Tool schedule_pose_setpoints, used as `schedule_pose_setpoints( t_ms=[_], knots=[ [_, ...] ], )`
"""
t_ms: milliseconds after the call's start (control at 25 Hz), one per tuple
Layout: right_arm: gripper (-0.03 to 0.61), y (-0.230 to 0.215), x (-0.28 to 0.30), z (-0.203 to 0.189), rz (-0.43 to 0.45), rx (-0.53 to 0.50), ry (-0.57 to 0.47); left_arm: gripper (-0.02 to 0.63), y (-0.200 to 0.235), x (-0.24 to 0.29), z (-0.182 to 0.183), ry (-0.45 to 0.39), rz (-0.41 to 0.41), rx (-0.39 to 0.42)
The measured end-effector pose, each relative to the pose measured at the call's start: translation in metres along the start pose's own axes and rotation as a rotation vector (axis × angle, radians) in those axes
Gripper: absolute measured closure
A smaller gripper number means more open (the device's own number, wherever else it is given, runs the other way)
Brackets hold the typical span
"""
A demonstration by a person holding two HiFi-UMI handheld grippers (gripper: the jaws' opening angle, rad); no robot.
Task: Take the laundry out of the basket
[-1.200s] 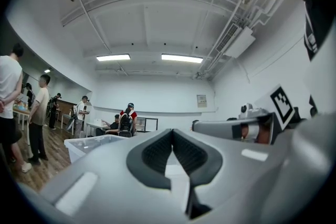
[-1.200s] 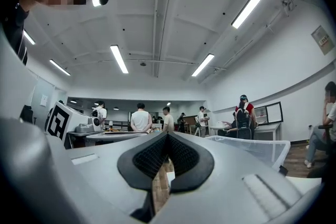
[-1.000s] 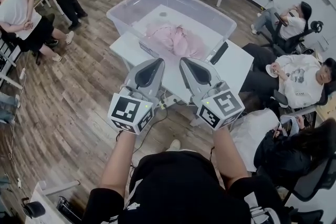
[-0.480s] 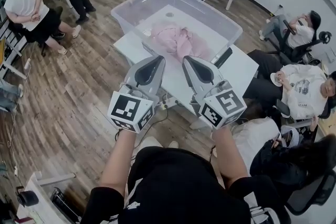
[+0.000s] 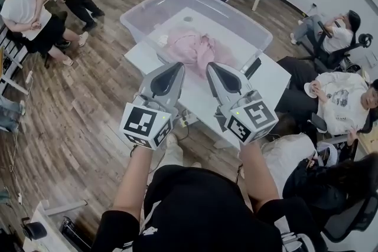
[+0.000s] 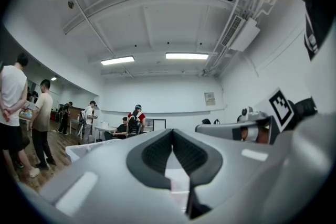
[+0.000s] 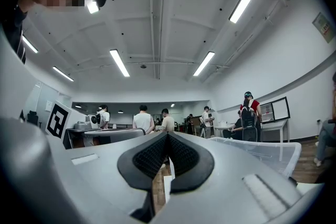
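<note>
Both pairs of jaws are pressed together with nothing between them. The left gripper (image 6: 171, 131) and the right gripper (image 7: 167, 135) are held side by side, roughly level, with their tips towards a white table (image 5: 267, 77). A clear plastic basket (image 5: 144, 9) stands on that table. The pink laundry (image 5: 192, 47) lies bunched inside it at its near end, apart from both grippers. Seated people (image 5: 339, 91) are at the right, and the floor (image 5: 77, 109) is wood.
</note>
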State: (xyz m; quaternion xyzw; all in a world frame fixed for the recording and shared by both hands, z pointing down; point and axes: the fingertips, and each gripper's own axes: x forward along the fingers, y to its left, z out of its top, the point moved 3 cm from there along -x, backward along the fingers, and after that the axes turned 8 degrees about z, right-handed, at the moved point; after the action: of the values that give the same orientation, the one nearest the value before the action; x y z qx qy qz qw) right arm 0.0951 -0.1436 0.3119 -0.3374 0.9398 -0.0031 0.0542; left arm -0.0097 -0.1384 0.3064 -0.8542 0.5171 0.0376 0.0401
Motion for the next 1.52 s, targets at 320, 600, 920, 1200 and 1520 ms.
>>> schedule_pose_setpoints(
  t_ms=[320,600,920,1200,1520],
  knots=[
    [0.584,-0.027,0.031,0.001,-0.022,-0.013,0.010,0.606,0.024,0.037,-0.001,0.001,-0.036,0.002],
    [0.584,-0.053,0.068,0.001,-0.038,-0.016,0.015,0.606,0.053,0.073,-0.003,-0.001,-0.061,0.000],
    [0.584,-0.077,0.101,0.000,-0.067,-0.015,0.027,0.606,0.084,0.104,-0.004,-0.007,-0.068,-0.003],
    [0.584,-0.092,0.124,-0.006,-0.098,-0.010,0.042,0.606,0.104,0.126,-0.013,0.000,-0.102,-0.033],
    [0.584,-0.104,0.154,-0.009,-0.150,-0.021,0.047,0.606,0.136,0.143,-0.010,-0.014,-0.129,-0.044]
  ],
)
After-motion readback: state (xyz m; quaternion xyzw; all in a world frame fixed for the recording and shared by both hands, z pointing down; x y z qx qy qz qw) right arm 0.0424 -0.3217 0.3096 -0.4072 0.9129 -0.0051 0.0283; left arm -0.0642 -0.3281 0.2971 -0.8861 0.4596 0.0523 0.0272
